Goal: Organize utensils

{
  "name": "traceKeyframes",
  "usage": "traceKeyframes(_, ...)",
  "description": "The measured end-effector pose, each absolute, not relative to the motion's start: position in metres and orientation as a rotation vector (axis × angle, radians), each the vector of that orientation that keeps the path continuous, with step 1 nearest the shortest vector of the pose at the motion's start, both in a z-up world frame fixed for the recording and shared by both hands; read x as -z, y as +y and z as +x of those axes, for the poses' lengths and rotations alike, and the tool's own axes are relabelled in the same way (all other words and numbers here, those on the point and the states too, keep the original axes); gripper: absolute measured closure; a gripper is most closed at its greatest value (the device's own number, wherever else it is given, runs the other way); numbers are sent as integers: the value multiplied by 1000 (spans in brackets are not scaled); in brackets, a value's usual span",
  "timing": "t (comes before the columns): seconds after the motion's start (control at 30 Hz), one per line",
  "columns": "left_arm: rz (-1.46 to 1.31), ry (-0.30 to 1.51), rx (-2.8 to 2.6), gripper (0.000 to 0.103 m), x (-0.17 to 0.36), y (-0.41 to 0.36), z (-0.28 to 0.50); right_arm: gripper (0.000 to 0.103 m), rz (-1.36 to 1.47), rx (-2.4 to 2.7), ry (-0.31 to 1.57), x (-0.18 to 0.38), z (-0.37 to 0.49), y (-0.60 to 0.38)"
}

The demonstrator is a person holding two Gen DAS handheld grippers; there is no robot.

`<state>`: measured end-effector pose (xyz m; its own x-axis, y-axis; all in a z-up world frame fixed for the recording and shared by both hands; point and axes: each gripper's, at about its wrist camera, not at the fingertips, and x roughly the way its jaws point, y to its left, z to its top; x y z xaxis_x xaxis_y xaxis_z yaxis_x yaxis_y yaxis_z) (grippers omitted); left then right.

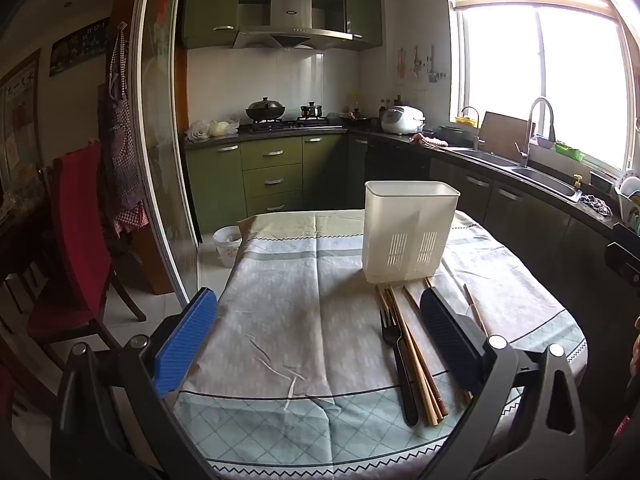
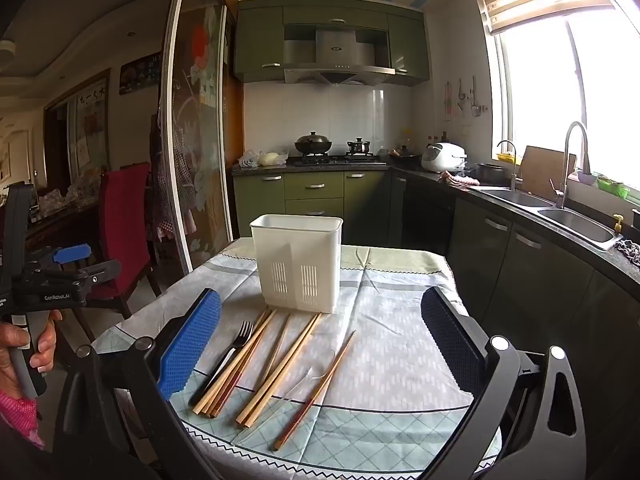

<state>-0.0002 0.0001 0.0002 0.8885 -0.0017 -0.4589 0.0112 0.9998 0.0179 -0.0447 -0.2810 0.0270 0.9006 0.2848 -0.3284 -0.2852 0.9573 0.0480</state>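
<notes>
left gripper (image 1: pixel 320 344) gaping wide, holding nothing | right gripper (image 2: pixel 322 350) likewise | chopsticks (image 2: pixel 280 364) lying flat: light, stiff, slippery, likely rolling; pinching mid-shaft | holder (image 2: pixel 298 264) standing empty

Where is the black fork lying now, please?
In the right wrist view the black fork lies on the tablecloth, leftmost of the utensils, beside the chopsticks, in front of the white holder.
</notes>
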Motion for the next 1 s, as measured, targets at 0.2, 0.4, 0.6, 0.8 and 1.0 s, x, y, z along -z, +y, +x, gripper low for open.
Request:
traceKeyframes(0.2,15,486,11,6,0,-2,0,4,-1,-295,337,-27,-45,-281)
traceKeyframes(0.4,4,490,7,6,7,5,2,4,-3,-292,339,-27,-45,-281)
traceKeyframes(0.6,5,490,7,6,6,4,1,4,-3,-292,340,-22,-41,-281)
traceKeyframes(0.8,5,491,9,6,7,4,2,4,-4,-291,342,-21,-41,-280)
traceKeyframes(1.0,4,496,8,6,12,3,1,4,-3,-291,343,-20,-40,-279)
